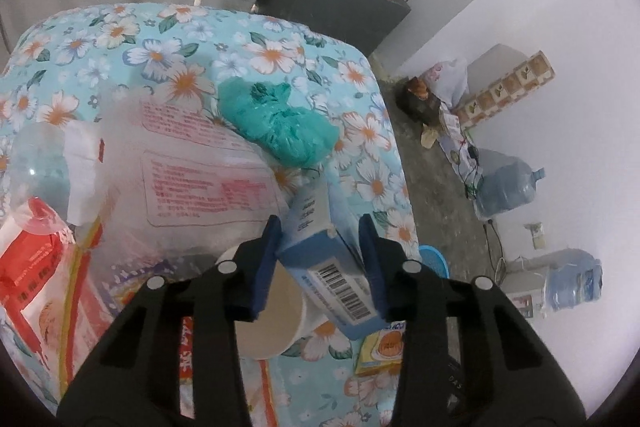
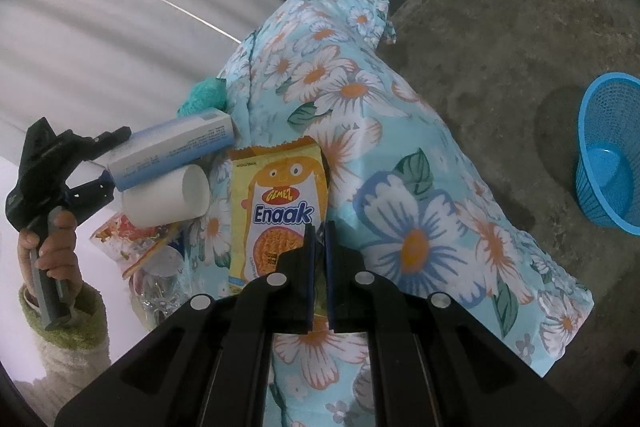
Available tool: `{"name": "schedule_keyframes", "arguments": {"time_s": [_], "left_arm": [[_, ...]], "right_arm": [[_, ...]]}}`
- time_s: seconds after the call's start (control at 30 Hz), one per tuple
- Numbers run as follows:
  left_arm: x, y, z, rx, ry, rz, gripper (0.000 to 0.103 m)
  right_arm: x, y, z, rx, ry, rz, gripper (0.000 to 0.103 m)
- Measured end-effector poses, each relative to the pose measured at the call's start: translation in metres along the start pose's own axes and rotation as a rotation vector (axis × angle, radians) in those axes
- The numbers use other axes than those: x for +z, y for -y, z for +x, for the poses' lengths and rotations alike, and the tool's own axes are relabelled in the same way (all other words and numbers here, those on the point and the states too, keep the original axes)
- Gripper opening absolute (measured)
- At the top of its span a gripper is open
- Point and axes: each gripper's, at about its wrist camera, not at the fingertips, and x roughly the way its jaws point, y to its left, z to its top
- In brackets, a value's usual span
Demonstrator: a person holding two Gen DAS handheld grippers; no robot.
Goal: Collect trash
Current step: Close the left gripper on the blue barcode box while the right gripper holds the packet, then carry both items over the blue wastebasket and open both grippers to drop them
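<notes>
Right gripper (image 2: pixel 319 259), jaws nearly together, pinches the Enaak packet (image 2: pixel 280 211); left gripper (image 1: pixel 320 259) clamps the blue box (image 1: pixel 320 247) (barcode showing) above the cup (image 1: pixel 268 315).

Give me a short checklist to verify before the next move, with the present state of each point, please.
1. Left gripper holds the blue box between its fingers: ok.
2. Box is lifted off the paper cup: cannot tell.
3. Right gripper grips the Enaak snack packet: ok; the fingers are nearly closed on its lower edge.
4. Blue basket stands on the floor with its opening free: ok.
5. Green crumpled bag remains on the floral cloth, not yet collected: not ok.
</notes>
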Motion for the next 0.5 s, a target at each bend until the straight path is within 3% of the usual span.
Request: {"name": "schedule_keyframes", "arguments": {"time_s": [0.2, 0.5], "left_arm": [[-0.006, 0.003, -0.020, -0.007, 0.080, 0.048, 0.034], [-0.031, 0.029, -0.071, -0.080, 0.199, 0.147, 0.031]], "right_arm": [[0.001, -0.001, 0.001, 0.000, 0.000, 0.005, 0.005], [0.000, -0.019, -0.018, 0.030, 0.038, -0.017, 0.004]]}}
